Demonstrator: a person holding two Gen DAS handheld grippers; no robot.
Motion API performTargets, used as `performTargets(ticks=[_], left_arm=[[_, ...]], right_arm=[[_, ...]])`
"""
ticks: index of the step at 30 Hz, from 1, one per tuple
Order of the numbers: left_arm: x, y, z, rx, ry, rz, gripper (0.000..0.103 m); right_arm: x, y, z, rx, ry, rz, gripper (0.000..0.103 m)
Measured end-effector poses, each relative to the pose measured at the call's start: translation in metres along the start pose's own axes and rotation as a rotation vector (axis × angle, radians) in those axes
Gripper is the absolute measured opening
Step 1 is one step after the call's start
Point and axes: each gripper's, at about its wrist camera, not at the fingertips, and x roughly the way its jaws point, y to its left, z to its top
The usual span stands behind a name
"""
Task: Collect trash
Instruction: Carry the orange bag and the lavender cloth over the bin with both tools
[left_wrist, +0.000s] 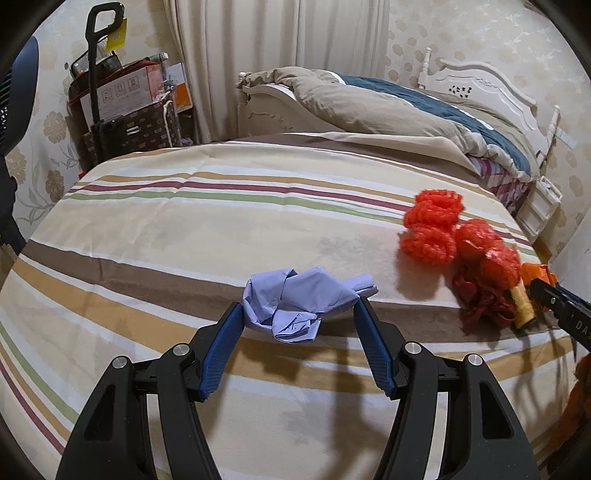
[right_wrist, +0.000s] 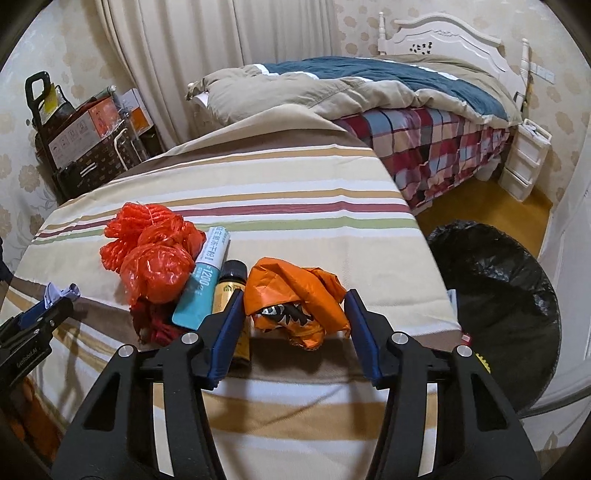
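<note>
A crumpled pale blue paper (left_wrist: 295, 302) lies on the striped tablecloth (left_wrist: 184, 229). My left gripper (left_wrist: 300, 308) is open, its blue pads on either side of the paper. A crumpled orange wrapper (right_wrist: 295, 299) lies near the table's right edge. My right gripper (right_wrist: 293, 302) is open around it. Red-orange net bags (right_wrist: 147, 251) lie in a pile, also in the left wrist view (left_wrist: 458, 240). Beside them lie a teal and white tube (right_wrist: 207, 273) and a small yellow bottle with a black cap (right_wrist: 231, 291).
A bin lined with a black bag (right_wrist: 495, 288) stands on the floor right of the table. A bed with a beige and blue duvet (right_wrist: 369, 85) is behind. Boxes and a black trolley (left_wrist: 110, 92) stand at the back left. White drawers (right_wrist: 524, 158) stand by the bed.
</note>
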Motion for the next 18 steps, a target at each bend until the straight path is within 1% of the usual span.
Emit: performTargets(ticks=[8,18], left_arm=[[-0.012,-0.031,-0.01,0.041,-0.01,-0.072,0.062],[-0.028,-0.098,-0.018,0.148,-0.03,-0.186,0.063]], right_arm=[[-0.024,-0.028,-0.017,0.041,-0.032,-0.051,0.053],[-0.047,-0.078,-0.028,0.089,-0.07,-0.166,0.053]])
